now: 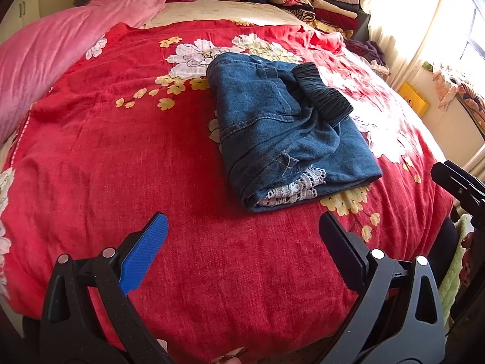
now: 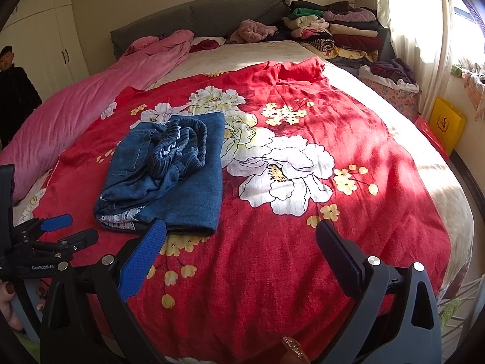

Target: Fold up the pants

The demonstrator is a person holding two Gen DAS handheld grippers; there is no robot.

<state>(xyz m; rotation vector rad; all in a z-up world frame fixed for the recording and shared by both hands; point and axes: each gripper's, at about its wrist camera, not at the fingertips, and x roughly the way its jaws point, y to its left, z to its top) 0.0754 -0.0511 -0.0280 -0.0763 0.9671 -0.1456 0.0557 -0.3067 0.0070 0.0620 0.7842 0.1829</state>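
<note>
Left gripper [image 1: 242, 233], right gripper [image 2: 241, 239]: black frames, silver rivets, one blue textured pad, one black pad each. "GenRobot.AI" marking at frame lower left.

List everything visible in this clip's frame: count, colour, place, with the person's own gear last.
jeans: one, blue denim, folded, lying on the red blanket
red blanket: one, red with white and yellow flowers, spread over the bed
pink quilt: one, pink, bunched along the bed's left side
clothes pile: one stack, mixed colours, far right corner by the headboard
headboard: one, grey, far end
yellow bag: one, yellow, floor beside the window
left gripper: open, empty
right gripper: open, empty
</note>
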